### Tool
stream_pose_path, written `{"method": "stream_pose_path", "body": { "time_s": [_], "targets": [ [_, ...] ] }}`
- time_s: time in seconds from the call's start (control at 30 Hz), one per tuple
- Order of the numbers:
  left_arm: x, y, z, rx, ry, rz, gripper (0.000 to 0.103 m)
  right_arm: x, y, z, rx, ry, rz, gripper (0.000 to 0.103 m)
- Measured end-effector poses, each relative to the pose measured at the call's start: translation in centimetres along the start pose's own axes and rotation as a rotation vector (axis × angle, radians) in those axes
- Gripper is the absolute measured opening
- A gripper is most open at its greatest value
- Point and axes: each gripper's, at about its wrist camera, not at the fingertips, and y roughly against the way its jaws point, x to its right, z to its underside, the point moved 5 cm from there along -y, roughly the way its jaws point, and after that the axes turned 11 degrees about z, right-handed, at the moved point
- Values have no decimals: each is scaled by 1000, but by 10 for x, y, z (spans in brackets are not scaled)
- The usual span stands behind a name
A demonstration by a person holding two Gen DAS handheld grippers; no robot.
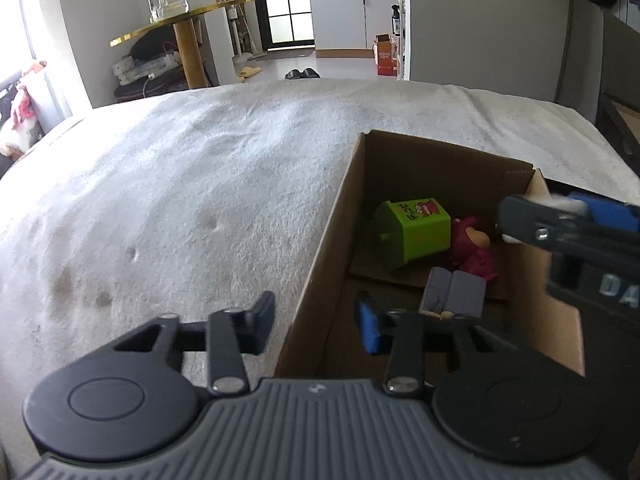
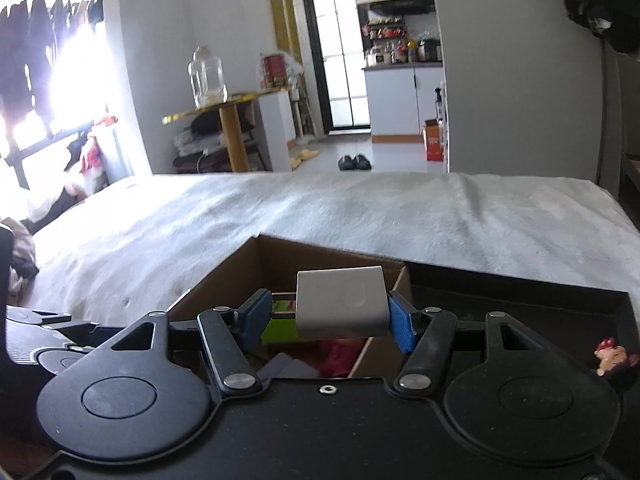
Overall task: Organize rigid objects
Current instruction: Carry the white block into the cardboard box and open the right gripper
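while the right gripper (image 2: 328,316) hangs over the cardboard box (image 1: 332,216), its blue pads clamp a white rounded block (image 2: 342,306) from both sides; the block is lifted, clear of the box floor, above the near part of the opening. from the left wrist view the same gripper (image 1: 536,220) comes in at the right edge, over the box's right wall, blurred, with a bit of white visible between its tips.

left gripper (image 1: 316,320) sits low at the near left corner of the box, one pad outside the left wall over the white fuzzy cover (image 1: 200,184), the other pad inside. jaws part-way apart, nothing between the pads except the box wall's edge below them; whether they touch the wall i cannot tell.

inside box: green cup-like toy (image 1: 414,232) lying on its side toward the far end, magenta plush-looking figure (image 1: 476,252) touching it on the right, grey two-part block (image 1: 456,294) nearer the camera, just beside the magenta figure.

right wrist view, far right edge: small figurine with red bow (image 2: 612,356), outside the box, on a dark surface.
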Motion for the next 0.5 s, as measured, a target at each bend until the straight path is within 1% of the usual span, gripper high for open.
{"method": "stream_pose_path", "body": {
  "time_s": [0.07, 0.1, 0.17, 0.2, 0.23, 0.27, 0.37, 0.5],
  "targets": [
    [-3, 1, 0, 3, 9, 10, 26, -6, -4, -1, -19, 5, -3, 61],
    [-5, 1, 0, 5, 16, 14, 24, -10, -4, -1, -26, 5, -7, 60],
    [-8, 2, 0, 9, 24, 20, 19, -16, -5, -4, -20, 14, -20, 53],
    [-9, 2, 0, 9, 28, 24, 19, -20, -4, -5, -18, 21, -30, 50],
    [-11, 2, 1, 8, 33, 30, 19, -23, -5, -5, -21, 23, -40, 44],
    [-11, 3, 2, 7, 37, 39, 18, -26, -7, -6, -26, 26, -51, 41],
    [-14, 4, 2, 9, 40, 51, 18, -31, -9, -8, -31, 36, -41, 41],
    [-15, 4, 3, 11, 45, 68, 16, -26, -10, -5, -61, 7, -24, 41]
  ]
}}
